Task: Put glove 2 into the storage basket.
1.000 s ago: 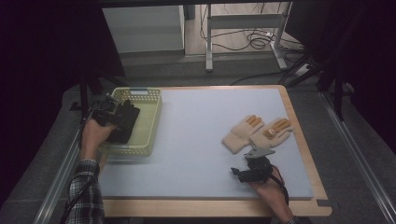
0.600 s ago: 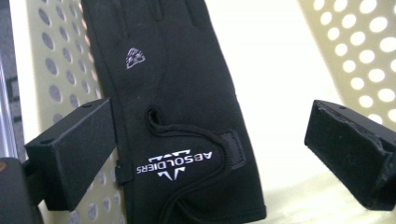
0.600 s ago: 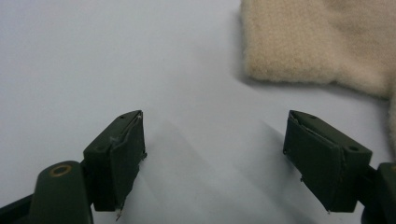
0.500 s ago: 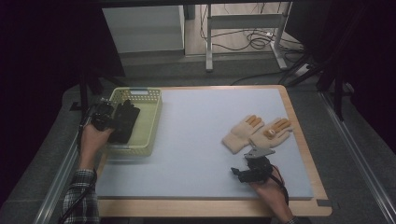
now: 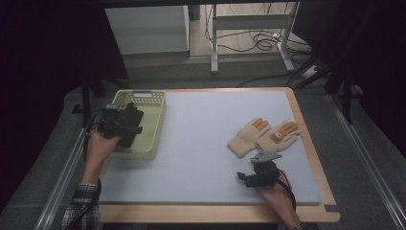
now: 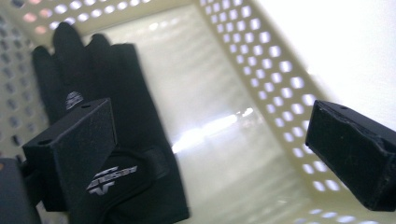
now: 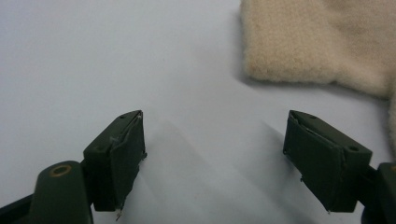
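step: black glove (image 6: 112, 140) lies in the yellow basket (image 5: 155, 122) | left gripper (image 5: 125, 120) spread above it – empty | right gripper (image 7: 233, 163) spread on the counter (image 5: 201, 134), just short of the cream gloves (image 5: 263, 136) | next: likely reach for a cuff – pinch

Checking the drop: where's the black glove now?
In the left gripper view, the black glove lies in the yellow basket, at the table's left in the high view.

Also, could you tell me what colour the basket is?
Pale yellow-green basket, clearest in the high view.
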